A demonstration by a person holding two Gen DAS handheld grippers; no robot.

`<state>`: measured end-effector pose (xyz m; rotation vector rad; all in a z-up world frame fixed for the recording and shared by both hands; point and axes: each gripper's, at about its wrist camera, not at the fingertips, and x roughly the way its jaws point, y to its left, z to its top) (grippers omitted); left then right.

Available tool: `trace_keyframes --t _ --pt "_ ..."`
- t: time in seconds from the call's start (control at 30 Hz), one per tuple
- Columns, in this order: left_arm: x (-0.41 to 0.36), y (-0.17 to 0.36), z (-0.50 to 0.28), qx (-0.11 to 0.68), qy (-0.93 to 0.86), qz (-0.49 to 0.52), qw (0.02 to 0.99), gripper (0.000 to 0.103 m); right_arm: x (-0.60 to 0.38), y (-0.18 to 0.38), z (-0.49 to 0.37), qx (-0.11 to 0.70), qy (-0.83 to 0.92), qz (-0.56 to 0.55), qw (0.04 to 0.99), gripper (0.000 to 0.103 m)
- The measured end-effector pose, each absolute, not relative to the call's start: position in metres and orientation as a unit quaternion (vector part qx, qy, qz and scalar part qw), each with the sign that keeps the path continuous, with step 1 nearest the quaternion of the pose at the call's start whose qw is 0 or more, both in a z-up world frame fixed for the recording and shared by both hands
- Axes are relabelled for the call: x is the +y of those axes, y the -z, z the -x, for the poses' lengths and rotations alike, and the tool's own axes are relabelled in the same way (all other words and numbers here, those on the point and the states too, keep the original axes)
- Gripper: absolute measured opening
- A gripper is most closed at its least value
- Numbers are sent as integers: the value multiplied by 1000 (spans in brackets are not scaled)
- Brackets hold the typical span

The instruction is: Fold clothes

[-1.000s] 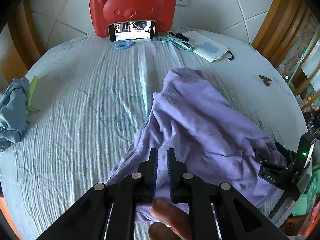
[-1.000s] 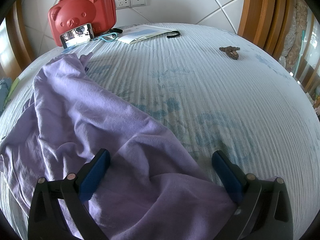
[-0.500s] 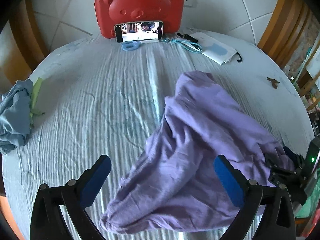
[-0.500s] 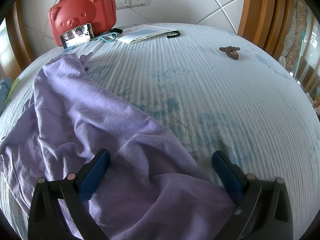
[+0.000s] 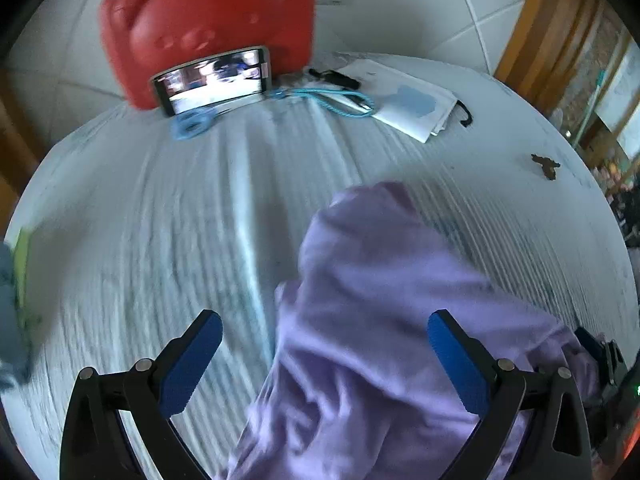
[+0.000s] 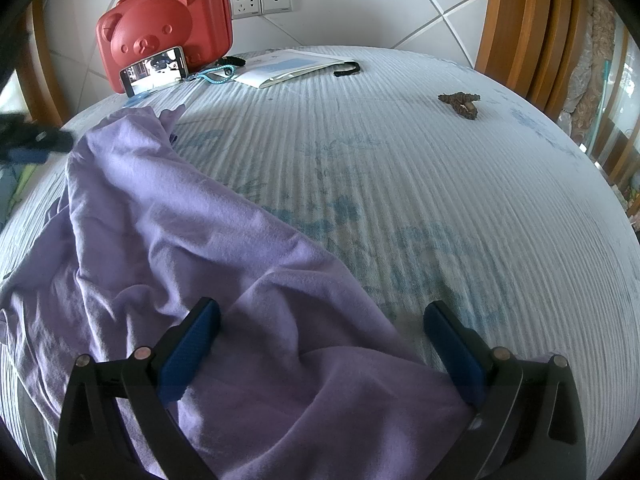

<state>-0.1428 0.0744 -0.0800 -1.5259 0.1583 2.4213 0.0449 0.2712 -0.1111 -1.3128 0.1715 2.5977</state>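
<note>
Lilac garment (image 5: 384, 344) loose between both grippers' wide-spread fingers (image 5: 192, 360), unpinched, on the striped sheet (image 6: 400, 160).

No legible text, label, brand, number or sign anywhere in either view. Phone (image 6: 154, 70) screen at 11 o'clock in the right wrist view: lit, content too small to read. White papers (image 6: 288, 67) at 12 o'clock: pale blue patch only, no readable print. Red bear-face case (image 6: 164, 36): moulded face, no lettering.
</note>
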Motion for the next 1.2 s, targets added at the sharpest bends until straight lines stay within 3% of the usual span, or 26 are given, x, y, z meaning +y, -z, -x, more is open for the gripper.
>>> trace_keyframes --t 0.27,0.33,0.5,0.6,0.67,0.73,0.77,0.8,0.83,0.93,1.07,1.2 --pt "108 118 168 113 -812 557 129 103 278 107 -46 75 -876 465 104 102" --pt "108 124 169 106 -810 562 130 103 292 93 -60 113 -874 463 100 81" --pt "98 133 181 68 -793 589 140 103 346 63 -102 168 -864 455 135 81" --pt "100 129 179 76 -796 582 148 87 371 71 -105 188 -841 487 146 80" --pt "101 123 175 80 -801 574 149 51 383 78 -105 215 -825 504 140 78" --pt "102 121 172 87 -805 568 144 39 385 84 -103 240 -811 519 121 76" --pt "101 121 171 86 -807 567 142 32 382 87 -102 244 -806 528 111 69" --pt "100 120 170 81 -808 567 140 27 376 91 -99 230 -803 540 108 38" --pt "98 118 169 73 -810 566 138 23 369 94 -96 215 -799 552 104 15" --pt "88 100 162 55 -827 543 132 16 349 86 -86 152 -814 553 88 8" --pt "71 76 132 56 -840 523 135 15 336 37 -110 144 -849 506 49 8" --pt "39 76 87 62 -820 551 141 15 328 24 -160 169 -828 534 21 8"
